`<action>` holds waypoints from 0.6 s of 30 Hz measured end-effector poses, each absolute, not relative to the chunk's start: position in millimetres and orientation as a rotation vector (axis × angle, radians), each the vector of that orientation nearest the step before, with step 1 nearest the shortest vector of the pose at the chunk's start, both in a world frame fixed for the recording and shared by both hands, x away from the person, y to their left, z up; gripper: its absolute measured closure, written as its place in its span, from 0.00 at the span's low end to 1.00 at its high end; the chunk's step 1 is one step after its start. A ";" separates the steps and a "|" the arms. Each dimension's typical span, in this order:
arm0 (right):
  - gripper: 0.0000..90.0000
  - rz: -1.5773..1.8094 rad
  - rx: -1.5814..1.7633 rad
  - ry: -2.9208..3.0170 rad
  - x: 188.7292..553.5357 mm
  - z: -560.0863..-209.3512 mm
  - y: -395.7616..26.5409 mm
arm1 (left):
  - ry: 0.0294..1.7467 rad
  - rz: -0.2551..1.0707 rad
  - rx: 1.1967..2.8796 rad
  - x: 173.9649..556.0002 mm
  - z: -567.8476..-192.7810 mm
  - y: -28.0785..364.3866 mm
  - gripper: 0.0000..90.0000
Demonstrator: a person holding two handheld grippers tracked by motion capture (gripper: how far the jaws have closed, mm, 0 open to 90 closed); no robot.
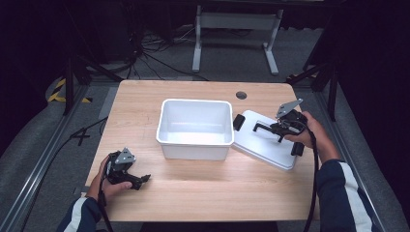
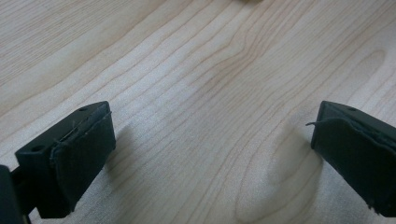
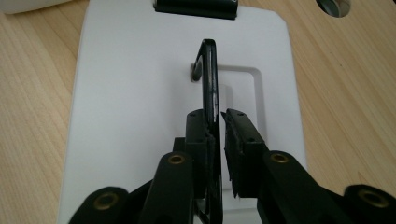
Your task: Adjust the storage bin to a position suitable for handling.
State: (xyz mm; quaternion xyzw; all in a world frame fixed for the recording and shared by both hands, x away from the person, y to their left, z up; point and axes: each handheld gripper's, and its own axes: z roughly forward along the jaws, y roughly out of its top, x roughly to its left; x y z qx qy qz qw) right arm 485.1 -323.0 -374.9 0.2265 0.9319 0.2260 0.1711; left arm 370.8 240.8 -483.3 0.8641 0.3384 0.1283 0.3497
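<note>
A white bin (image 1: 193,151) stands open-topped in the middle of the wooden table. Its white lid (image 1: 263,147) lies flat to the right of it, with a black handle (image 1: 263,127) on top. My right gripper (image 1: 280,129) reaches over the lid from the right. In the right gripper view its jaws (image 3: 219,114) straddle the raised handle (image 3: 208,70); one pad touches the handle and a thin gap shows at the other. My left gripper (image 1: 142,180) rests low over bare wood at the front left, its jaws (image 2: 212,126) wide open with nothing between them.
Black latch clips sit on the lid's ends (image 1: 238,122) (image 3: 196,7). A round cable hole (image 1: 241,95) lies in the table behind the lid. The table's front edge runs just behind both hands. Stands and cables lie on the floor beyond.
</note>
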 end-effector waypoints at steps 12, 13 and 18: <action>0.81 0.693 0.646 2.611 479.5 -363.1 -319.0 | 0.877 0.332 2.238 370.8 -483.3 240.8 0.00; 0.80 0.707 0.656 2.603 478.8 -361.7 -318.8 | 0.880 0.323 2.238 370.4 -483.4 240.7 0.00; 0.78 0.728 0.674 2.591 478.4 -359.9 -318.7 | 0.877 0.332 2.238 370.8 -483.3 240.8 0.00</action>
